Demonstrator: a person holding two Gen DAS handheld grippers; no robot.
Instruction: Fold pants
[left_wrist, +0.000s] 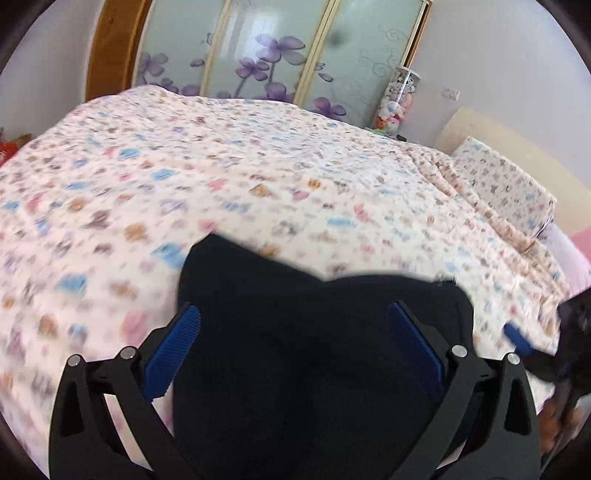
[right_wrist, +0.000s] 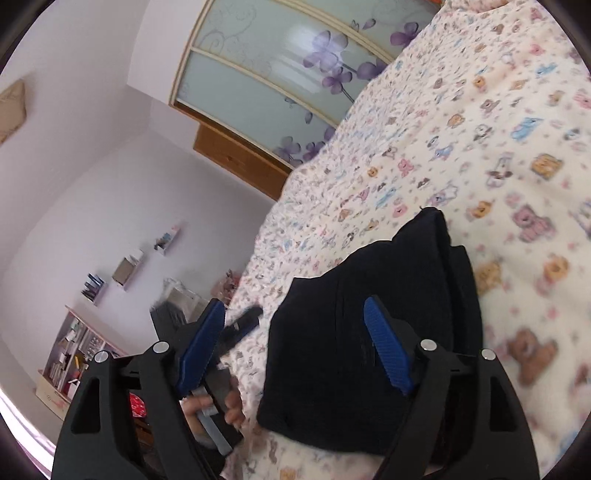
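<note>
The dark navy pants (left_wrist: 310, 354) lie folded into a compact bundle on the patterned bed sheet (left_wrist: 221, 177). My left gripper (left_wrist: 295, 325) is open, its blue pads on either side of the bundle's near part. In the right wrist view the same pants (right_wrist: 369, 332) lie on the sheet (right_wrist: 480, 147). My right gripper (right_wrist: 295, 325) is open; its right pad is over the fabric and its left pad hangs past the bed edge. The left gripper (right_wrist: 240, 326) shows at the bed's edge, held by a hand. The right gripper (left_wrist: 517, 338) shows at the far right of the left view.
A pillow (left_wrist: 506, 184) in the same print lies at the right end of the bed. Sliding wardrobe doors (left_wrist: 280, 55) with purple flowers stand behind the bed. Shelves and a bookcase (right_wrist: 77, 350) line the wall beyond the bed edge.
</note>
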